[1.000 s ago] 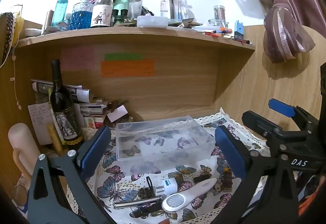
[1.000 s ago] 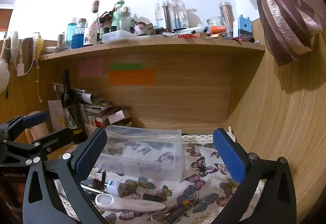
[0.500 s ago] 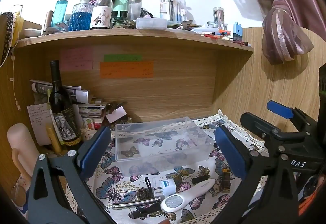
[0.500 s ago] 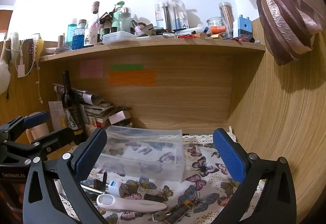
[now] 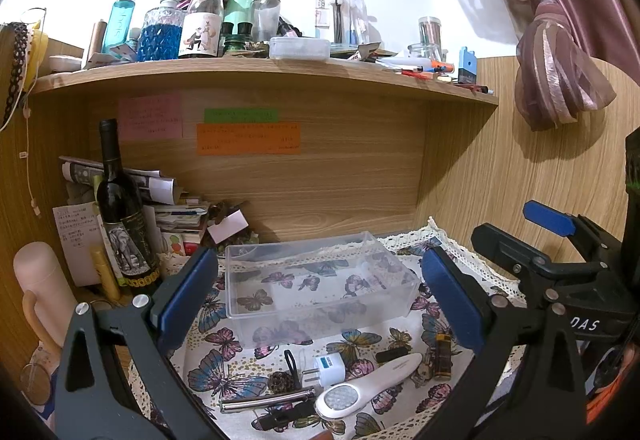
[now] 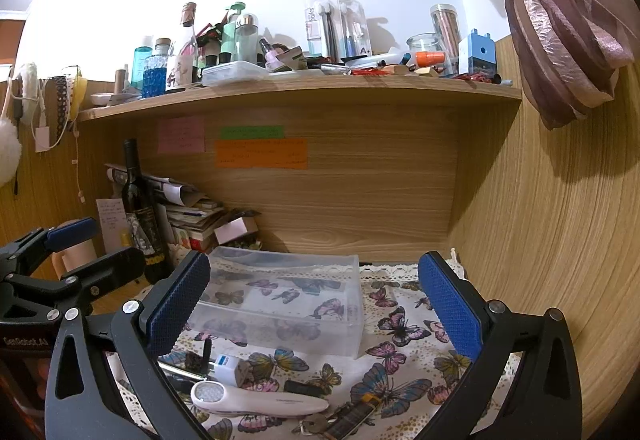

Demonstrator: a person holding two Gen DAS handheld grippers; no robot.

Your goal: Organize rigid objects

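We held both hand-held grippers wide and empty, left (image 5: 316,300) and right (image 6: 314,304). The massager (image 6: 256,402) lay crosswise near the counter's front edge, before the bin (image 6: 280,296), nearer our right.

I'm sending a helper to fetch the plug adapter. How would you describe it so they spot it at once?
Start at the clear plastic box on the butterfly cloth. In the small clutter just in front of it lies the plug adapter, beside the long white handheld device. It is the only small white cube, with a blue label and metal prongs.
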